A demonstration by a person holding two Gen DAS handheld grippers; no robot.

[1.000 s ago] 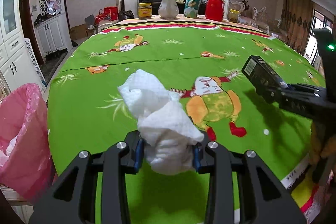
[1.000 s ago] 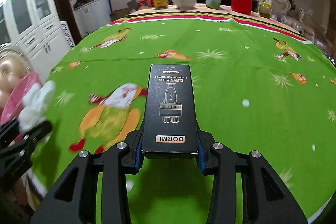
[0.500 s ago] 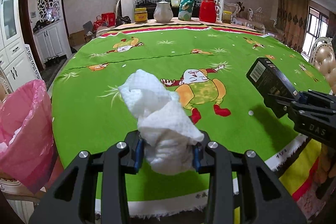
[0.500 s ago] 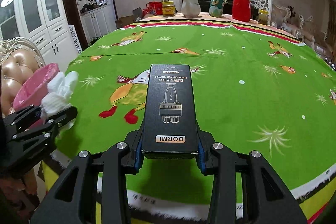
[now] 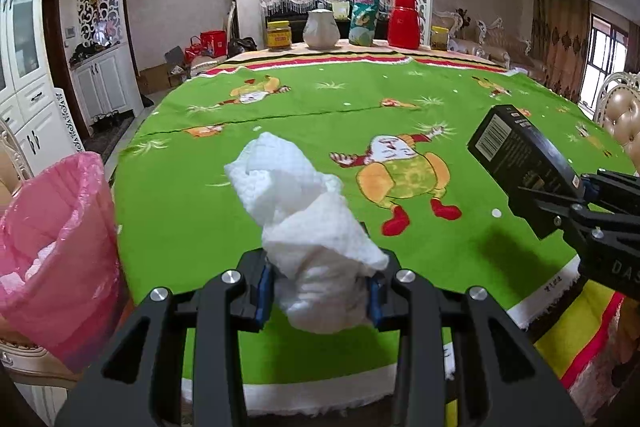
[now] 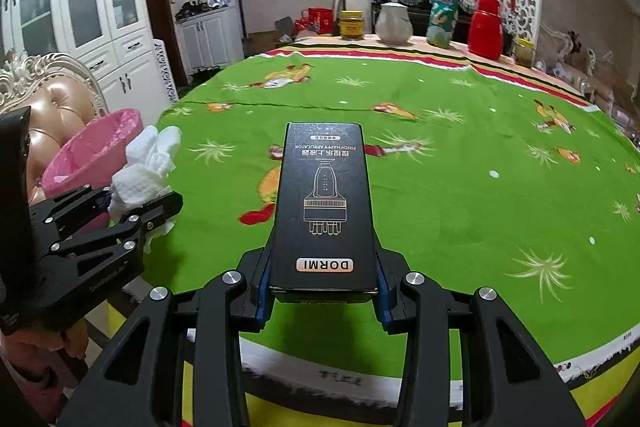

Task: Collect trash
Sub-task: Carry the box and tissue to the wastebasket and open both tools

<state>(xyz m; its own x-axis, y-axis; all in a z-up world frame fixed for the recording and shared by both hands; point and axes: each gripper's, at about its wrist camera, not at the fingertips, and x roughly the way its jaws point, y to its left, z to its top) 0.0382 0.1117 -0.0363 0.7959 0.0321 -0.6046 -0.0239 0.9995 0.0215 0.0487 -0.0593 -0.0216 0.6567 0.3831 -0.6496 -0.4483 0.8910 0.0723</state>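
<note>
A tissue (image 5: 316,247) is clamped in the left gripper (image 5: 318,287), right of the bin (image 5: 60,227); a box (image 6: 324,203) is clamped in the right gripper (image 6: 324,291), farther right. If released early, both could be dropped short of the bin.

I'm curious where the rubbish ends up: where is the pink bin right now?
The pink bin stands off the table's left edge in the left wrist view, beside a padded chair, left of the tissue in the left gripper.

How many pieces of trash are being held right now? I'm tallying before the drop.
2: a crumpled white paper towel in the left gripper, and a black box in the right gripper.
</note>
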